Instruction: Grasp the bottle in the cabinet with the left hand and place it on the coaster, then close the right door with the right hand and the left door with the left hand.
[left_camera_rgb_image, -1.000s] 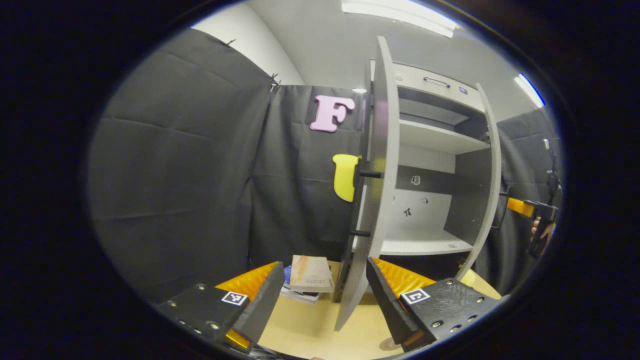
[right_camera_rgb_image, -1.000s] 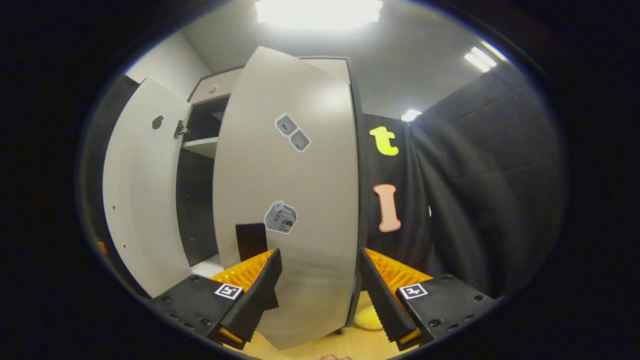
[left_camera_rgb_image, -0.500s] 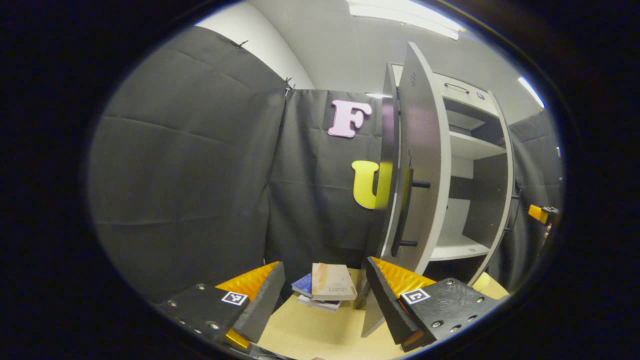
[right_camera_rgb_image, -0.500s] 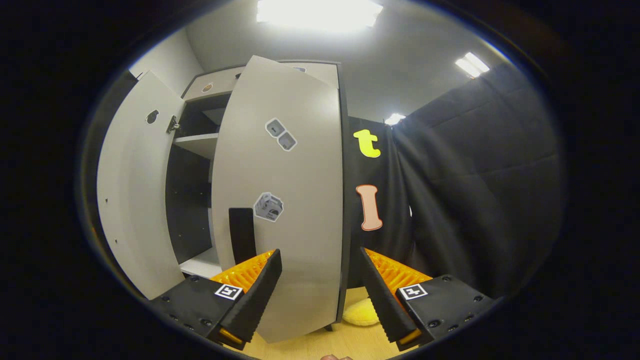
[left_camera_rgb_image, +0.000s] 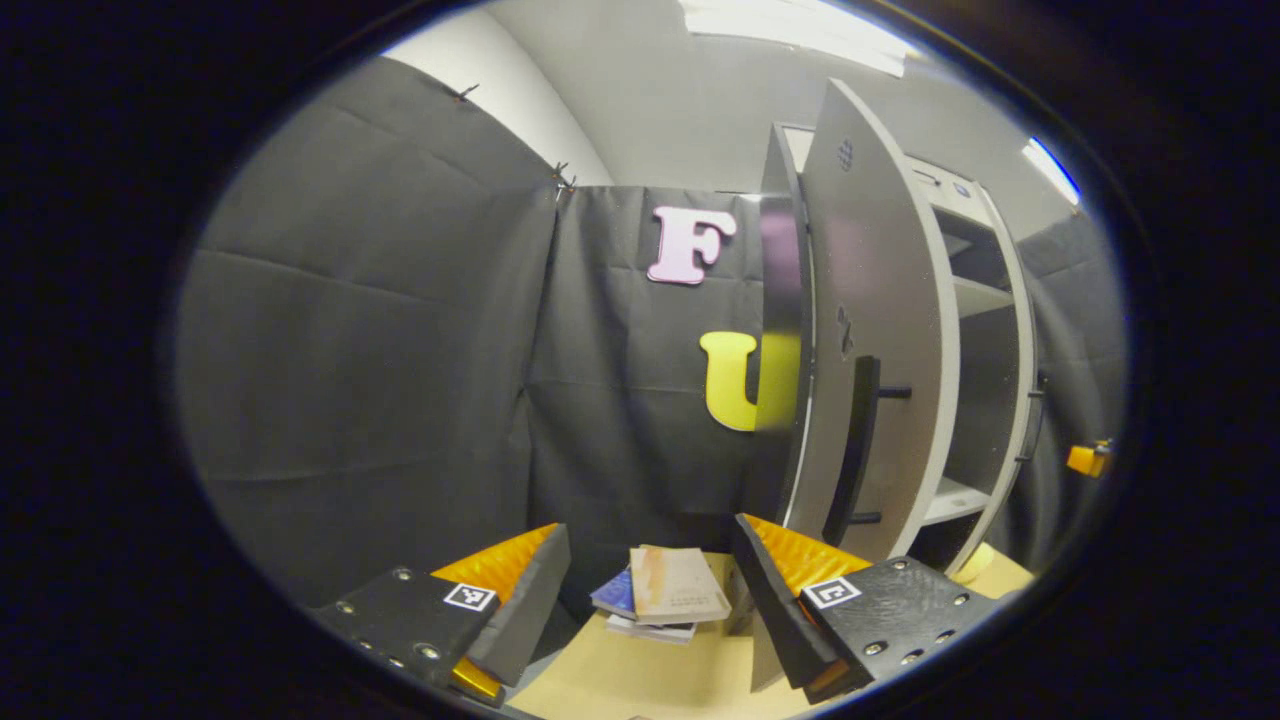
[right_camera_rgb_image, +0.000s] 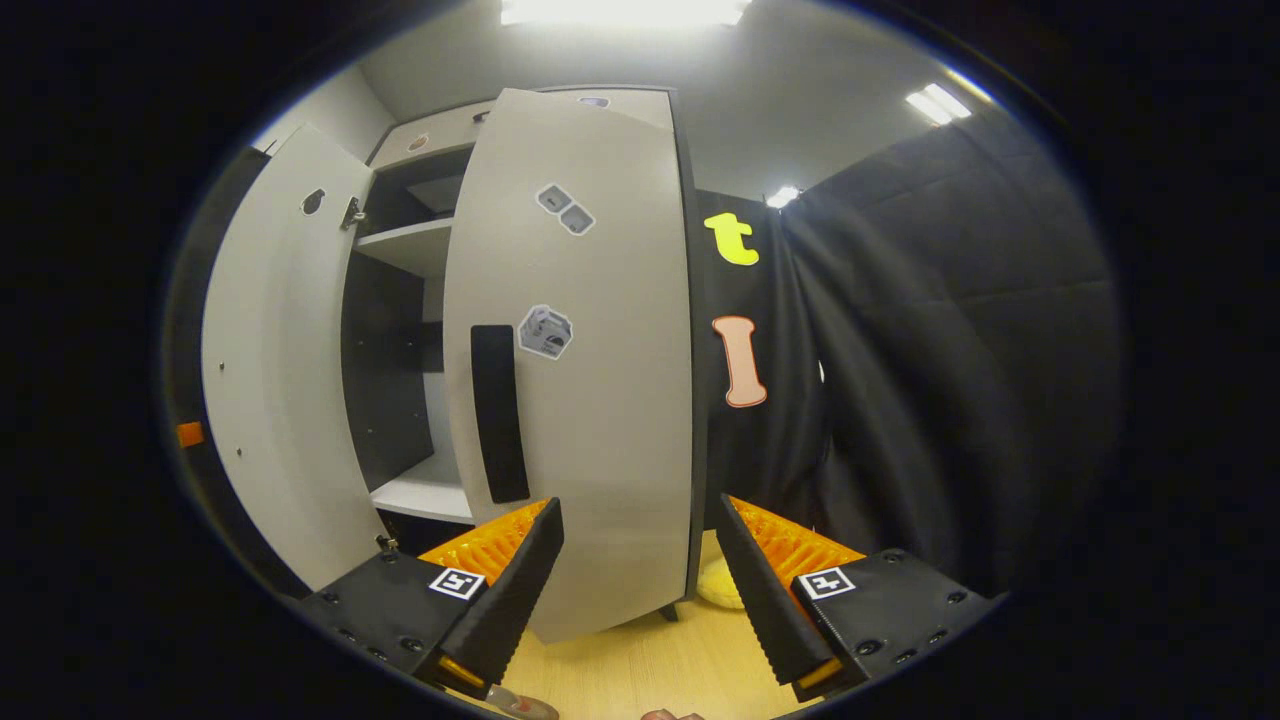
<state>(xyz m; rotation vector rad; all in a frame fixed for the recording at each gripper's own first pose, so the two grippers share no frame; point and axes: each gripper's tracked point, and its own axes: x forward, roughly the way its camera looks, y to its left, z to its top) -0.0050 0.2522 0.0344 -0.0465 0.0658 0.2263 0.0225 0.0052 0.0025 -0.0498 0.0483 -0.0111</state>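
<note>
Left door (left_camera_rgb_image: 880, 330) beside spread fingers (left_camera_rgb_image: 770, 600) — untouched.

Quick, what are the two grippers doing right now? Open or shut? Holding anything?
Left gripper: open, holding nothing.
Right gripper: open, holding nothing, close in front of the right door.

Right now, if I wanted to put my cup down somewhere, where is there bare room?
The bare lower shelf inside the cabinet, between the two half-open doors, looks free. So does the wooden tabletop in front of the stack of books. Things look crowded by the books and where the yellow thing lies at the right door's foot.
</note>
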